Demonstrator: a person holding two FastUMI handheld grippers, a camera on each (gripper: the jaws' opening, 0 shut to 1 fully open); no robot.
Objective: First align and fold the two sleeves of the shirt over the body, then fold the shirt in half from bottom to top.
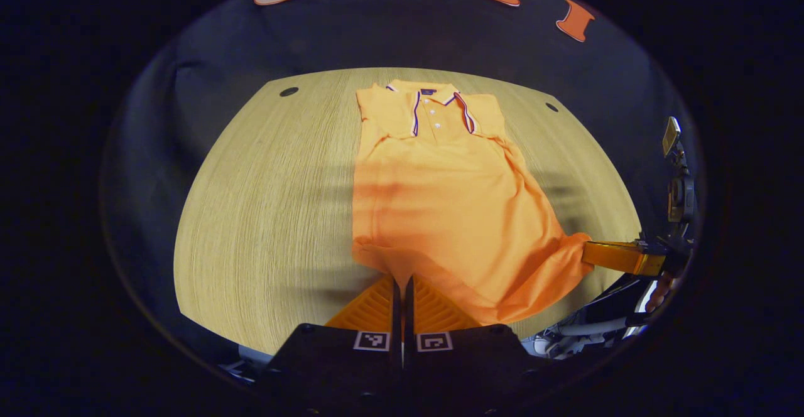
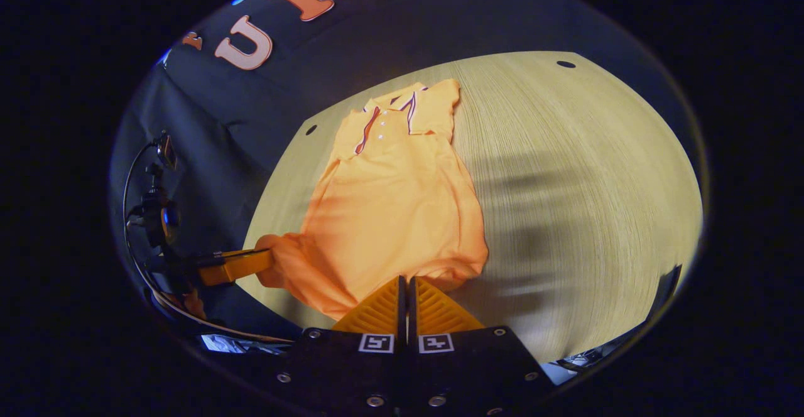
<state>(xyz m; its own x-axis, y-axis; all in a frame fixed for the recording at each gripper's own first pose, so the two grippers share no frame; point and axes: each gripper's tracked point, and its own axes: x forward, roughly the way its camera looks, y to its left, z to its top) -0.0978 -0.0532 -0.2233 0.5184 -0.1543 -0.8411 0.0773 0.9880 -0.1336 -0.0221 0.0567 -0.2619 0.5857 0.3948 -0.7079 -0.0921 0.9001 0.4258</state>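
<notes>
Both tongs were closed on the near hem of the orange short-sleeved polo shirt (image 1: 440,197). In the left gripper view, my left gripper (image 1: 402,279) had its fingers pressed together on the hem's left corner; the right gripper (image 1: 619,257) showed at the far right of the same view, pinching the hem's other corner, where the cloth bunched into a peak. In the right gripper view the same pair appeared reversed: the right gripper (image 2: 405,279) clamped the hem in the foreground, the left gripper (image 2: 235,265) held its corner at the left.

The shirt lay flat on the pale wood-grain table (image 1: 270,216), striped collar (image 1: 433,100) at the far end, sleeves already folded in so the body read as a narrow panel.

I judged the step in hand to be the bottom-to-top fold. To do it well, I would have:
- raised both corners to equal height, keeping the hem taut between them;
- carried it straight toward the collar, not sideways;
- set the hem down level with the shoulders before letting go.

The bunching at the right corner risked a skewed crease.
</notes>
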